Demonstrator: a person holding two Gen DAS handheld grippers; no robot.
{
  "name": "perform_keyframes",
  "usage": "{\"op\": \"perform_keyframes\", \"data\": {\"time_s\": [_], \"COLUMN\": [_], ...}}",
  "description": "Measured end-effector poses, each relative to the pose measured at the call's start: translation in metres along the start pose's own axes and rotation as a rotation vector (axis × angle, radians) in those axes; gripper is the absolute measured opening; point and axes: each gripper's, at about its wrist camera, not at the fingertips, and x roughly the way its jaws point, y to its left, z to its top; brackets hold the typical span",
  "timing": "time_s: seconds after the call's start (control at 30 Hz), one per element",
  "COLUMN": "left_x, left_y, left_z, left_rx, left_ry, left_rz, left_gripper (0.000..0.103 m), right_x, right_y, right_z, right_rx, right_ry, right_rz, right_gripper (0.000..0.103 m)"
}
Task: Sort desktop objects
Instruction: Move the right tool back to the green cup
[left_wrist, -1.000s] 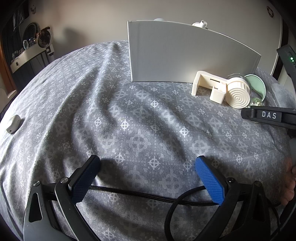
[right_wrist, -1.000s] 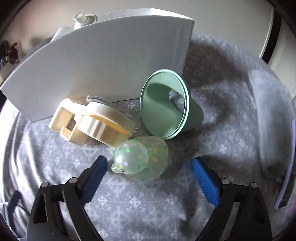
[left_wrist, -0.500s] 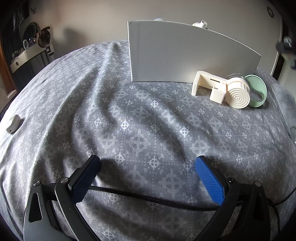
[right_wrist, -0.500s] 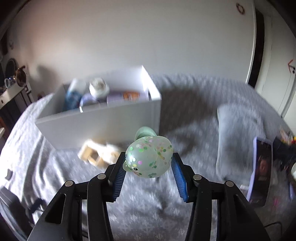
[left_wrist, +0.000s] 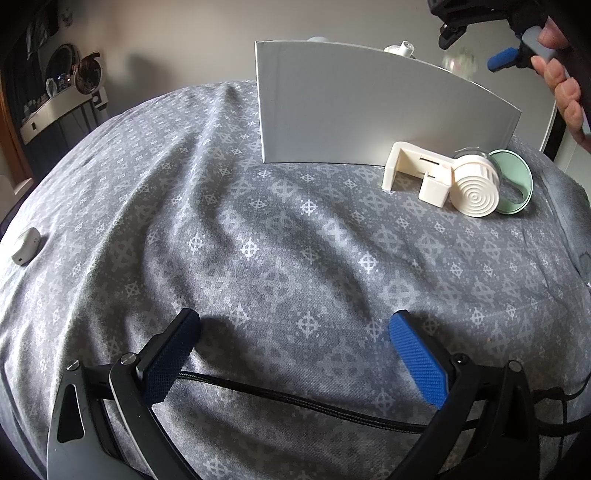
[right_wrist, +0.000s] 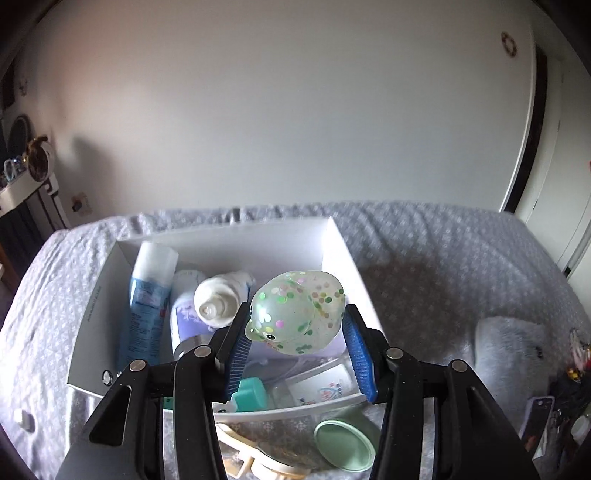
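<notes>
Grey cloth with small white cross shapes is covering the bed (left_wrist: 258, 236), and the bed is carrying everything here; behind it a plain pale wall (right_wrist: 295, 129) is filling the room, with a white door (right_wrist: 546, 155) at the right side.

The white box (right_wrist: 88, 325) is sitting on the bed near the wall; it is open at the top, and bottles are lying inside it, a blue spray can (right_wrist: 147, 299) at the left, a white bottle (right_wrist: 221, 299) in the middle; a teal cap (right_wrist: 251, 397) is lying near the front wall.

The right gripper (right_wrist: 295, 345) is hanging above the box, and its blue pads are pressing on both sides of the spotty toy (right_wrist: 297, 314); the toy is see-through green, with a round body lying sideways between the pads; the open box is straight under it, so I think the toy only needs to go down and be let go.

The left gripper (left_wrist: 295, 354) is sitting low over the bed, well apart from the box; its jaws are spread wide with nothing between them; a black cable (left_wrist: 295, 398) is lying across under it.

Just in front of the box a cream holder (left_wrist: 417, 173), a cream round piece (left_wrist: 476, 192) and a mint green cup (right_wrist: 343, 443) are waiting on the bed; they are nearer the right gripper; a small white thing (left_wrist: 26, 245) is lying far at the left.
</notes>
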Motion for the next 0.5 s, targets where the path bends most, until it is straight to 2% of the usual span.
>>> {"op": "perform_keyframes", "data": {"time_s": [0.03, 0.07, 0.1, 0.2, 0.4, 0.5], "left_x": [0.000, 0.000, 0.000, -0.001, -0.001, -0.001], "left_y": [-0.001, -0.001, 0.000, 0.000, 0.001, 0.001], "left_z": [0.000, 0.000, 0.000, 0.000, 0.001, 0.001], "left_rx": [0.000, 0.001, 0.001, 0.001, 0.000, 0.000], "left_ry": [0.000, 0.000, 0.000, 0.000, 0.000, 0.000], "left_rz": [0.001, 0.001, 0.000, 0.001, 0.000, 0.000], "left_gripper": [0.103, 0.103, 0.103, 0.103, 0.103, 0.103], "right_x": [0.005, 0.006, 0.002, -0.013, -0.049, -0.059], "right_y": [-0.001, -0.002, -0.004, -0.013, -0.062, -0.101], "right_z": [0.000, -0.004, -0.009, -0.026, -0.074, -0.102], "right_rx": [0.005, 0.016, 0.030, 0.054, 0.136, 0.173], "right_ry": [0.013, 0.010, -0.005, -0.041, -0.056, -0.039], "right_rz": [-0.010, -0.013, -0.010, -0.010, 0.081, 0.072], "right_gripper": [0.063, 0.075, 0.082, 0.096, 0.099, 0.099]}}
